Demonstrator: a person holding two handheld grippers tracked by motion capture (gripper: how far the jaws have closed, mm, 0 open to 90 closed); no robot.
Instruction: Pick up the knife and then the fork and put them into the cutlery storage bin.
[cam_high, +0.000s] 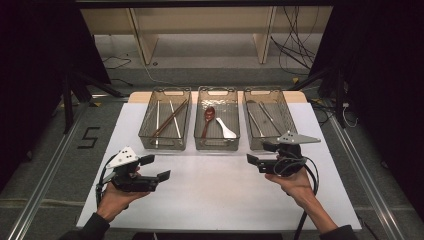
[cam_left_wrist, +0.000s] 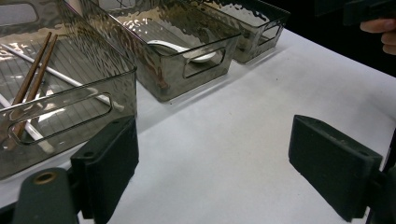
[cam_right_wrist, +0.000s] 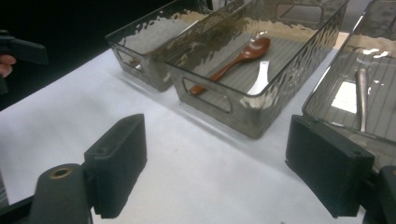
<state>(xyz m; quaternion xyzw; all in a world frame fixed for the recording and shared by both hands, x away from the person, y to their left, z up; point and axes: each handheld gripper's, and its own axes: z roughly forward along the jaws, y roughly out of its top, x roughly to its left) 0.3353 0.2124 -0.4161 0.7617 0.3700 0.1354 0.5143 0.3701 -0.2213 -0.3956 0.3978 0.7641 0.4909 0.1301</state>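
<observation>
Two open claws hover before three smoky bins on the white tabletop (cam_high: 215, 195).

Taking the middle bin (cam_high: 217, 142) as landmark: the left claw (cam_high: 157, 168) and right claw (cam_high: 259, 154) hang empty, jaws wide, on its near side. Inside it lie a brown spoon (cam_high: 208, 118) and a white spoon (cam_high: 225, 128), the latter half hidden by the wall in the left gripper view. The flanking bins' contents blur through rippled plastic.

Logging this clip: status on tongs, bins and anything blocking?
Left tongs and right tongs open, empty, hovering. Cutlery sorted in three bins; middle bin holds both spoons. White table bare between tongs.
</observation>
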